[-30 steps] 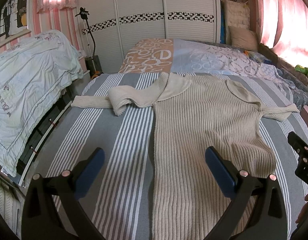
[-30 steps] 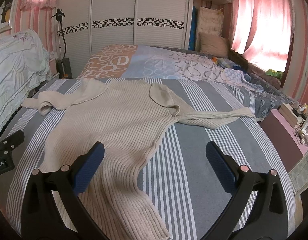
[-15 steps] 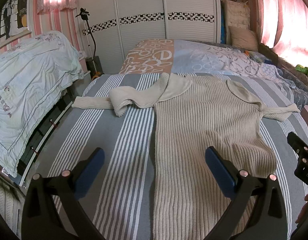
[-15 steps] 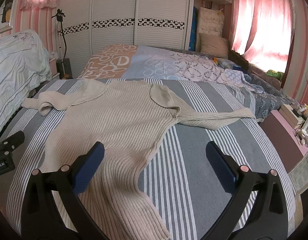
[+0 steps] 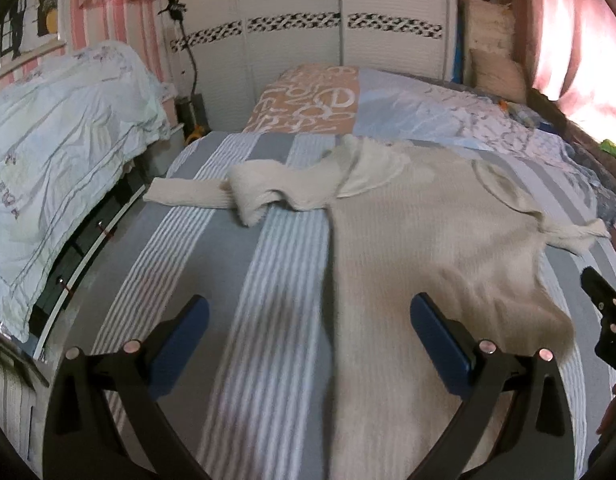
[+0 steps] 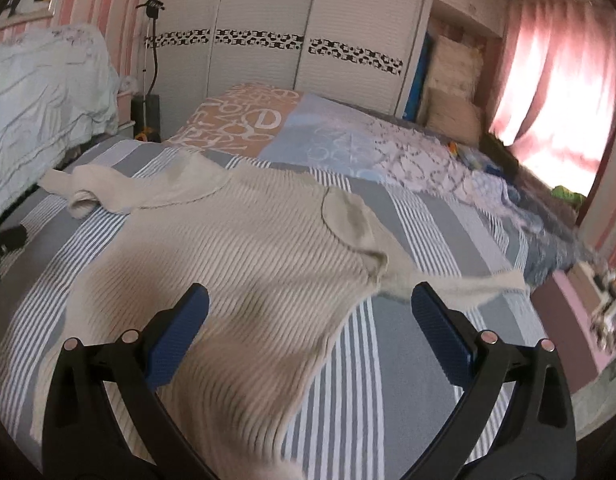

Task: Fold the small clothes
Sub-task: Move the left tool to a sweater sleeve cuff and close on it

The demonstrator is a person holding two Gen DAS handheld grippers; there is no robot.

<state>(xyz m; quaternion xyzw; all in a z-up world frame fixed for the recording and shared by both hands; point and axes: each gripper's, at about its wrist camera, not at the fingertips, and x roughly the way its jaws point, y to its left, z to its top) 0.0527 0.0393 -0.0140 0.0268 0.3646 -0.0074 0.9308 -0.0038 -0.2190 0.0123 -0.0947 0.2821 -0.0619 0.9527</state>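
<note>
A cream ribbed sweater (image 5: 419, 248) (image 6: 244, 256) lies flat on the grey and white striped bed (image 5: 212, 264) (image 6: 419, 376), neck toward the far end. Its left sleeve (image 5: 244, 194) is bunched and folded over; its right sleeve (image 6: 463, 286) stretches toward the bed's right edge. My left gripper (image 5: 308, 340) hovers open above the sweater's lower left edge, nothing between its blue pads. Over the sweater's right side, near the armpit, my right gripper (image 6: 308, 336) is also open and holds nothing. Part of the right gripper's body (image 5: 605, 320) shows at the left wrist view's right edge.
A pale blue quilt (image 5: 56, 152) is heaped on a frame left of the bed. Patterned bedding (image 6: 308, 136) and pillows (image 6: 453, 116) lie at the far end before white wardrobe doors (image 6: 308, 20). Pink curtains (image 6: 555, 92) hang right; a pink side table (image 6: 579, 320) stands beside the bed.
Both grippers have moved forward and lower toward the sweater, the right one swinging rightward toward the right sleeve. The sweater has not moved. Both stay open.
</note>
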